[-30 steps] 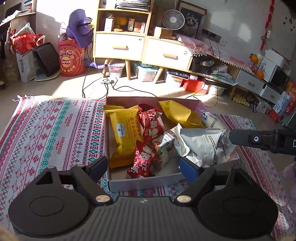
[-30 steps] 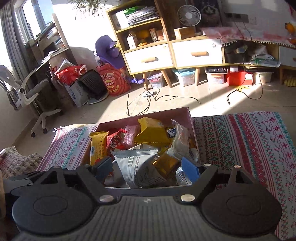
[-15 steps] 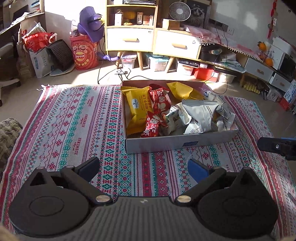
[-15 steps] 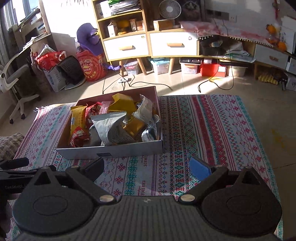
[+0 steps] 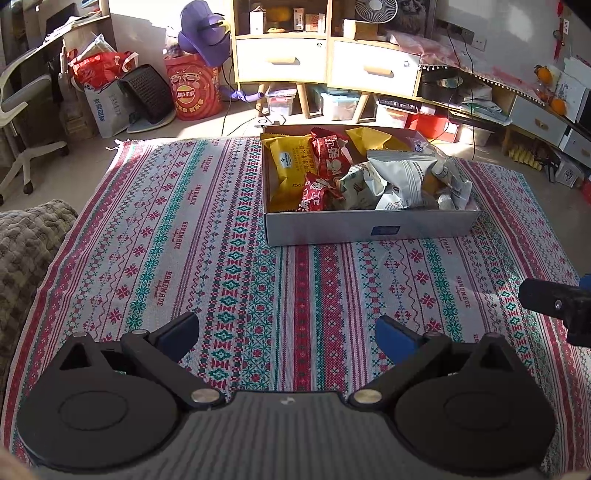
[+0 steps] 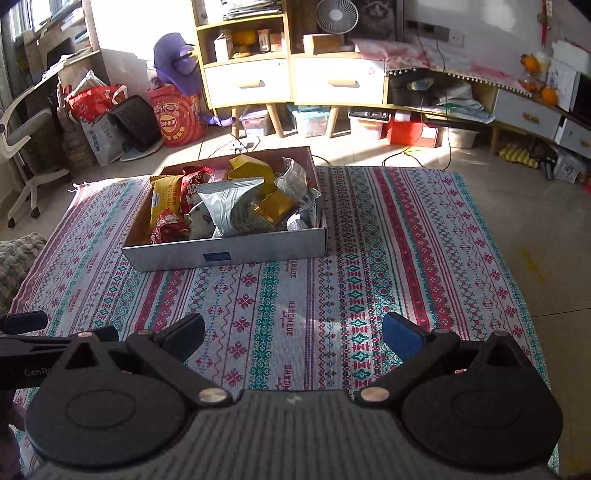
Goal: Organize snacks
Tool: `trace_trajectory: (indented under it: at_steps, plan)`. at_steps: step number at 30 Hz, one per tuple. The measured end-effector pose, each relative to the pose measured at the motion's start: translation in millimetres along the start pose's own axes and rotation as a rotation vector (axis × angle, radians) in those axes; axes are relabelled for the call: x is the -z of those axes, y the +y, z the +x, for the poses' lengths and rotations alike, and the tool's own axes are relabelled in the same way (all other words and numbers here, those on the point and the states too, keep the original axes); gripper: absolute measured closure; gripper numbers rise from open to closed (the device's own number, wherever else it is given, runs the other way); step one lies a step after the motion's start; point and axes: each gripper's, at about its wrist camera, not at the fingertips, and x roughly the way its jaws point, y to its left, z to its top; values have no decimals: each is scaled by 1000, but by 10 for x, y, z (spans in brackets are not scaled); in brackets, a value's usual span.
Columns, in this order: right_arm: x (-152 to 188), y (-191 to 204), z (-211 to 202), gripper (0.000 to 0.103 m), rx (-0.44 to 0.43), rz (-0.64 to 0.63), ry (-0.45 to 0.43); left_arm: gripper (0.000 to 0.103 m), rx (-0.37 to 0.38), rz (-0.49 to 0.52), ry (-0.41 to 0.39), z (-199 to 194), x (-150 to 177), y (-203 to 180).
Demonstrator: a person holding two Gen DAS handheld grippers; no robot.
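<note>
- Your left gripper [image 5: 286,338] hangs above the patterned rug [image 5: 229,266] with its jaws spread wide and nothing between them.
- Your right gripper [image 6: 293,341] is likewise spread wide and empty over the same rug [image 6: 388,258]; its dark body also shows at the right edge of the left wrist view.
- The cardboard box [image 5: 369,227] of snacks sits on the rug well ahead of both grippers, toward the rug's far edge; neither gripper touches it.
- In the left wrist view the box lies ahead and to the right; in the right wrist view the box [image 6: 258,247] lies ahead and to the left.
- Inside, a yellow packet [image 5: 290,168] lies flat along the box's left side, with red packets [image 5: 327,166] just beside it.
- A big silver-white bag [image 5: 400,177] rests on top of the heap toward the right, tilted, and rises above the box wall.
- A yellow bag [image 5: 369,138] leans at the far wall of the box.
- From the right wrist view the silver-white bag [image 6: 232,205] covers the middle of the heap, with a gold-coloured packet [image 6: 275,206] touching its right side.
- Beyond the rug stand a wooden cabinet [image 6: 295,79] with white drawers and a small fan [image 6: 336,16] on top of it.
</note>
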Motion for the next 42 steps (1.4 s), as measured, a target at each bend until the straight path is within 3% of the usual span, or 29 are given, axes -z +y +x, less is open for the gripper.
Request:
trace_trajectory:
  at_steps: [9,42]
  plan:
    - [81,-52,127,1,59,23,4,0,-11,-17,-17,-29,70,-17]
    - [134,64,155,1,55,-38,23,0,-5,-13,-42,-83,70,-38]
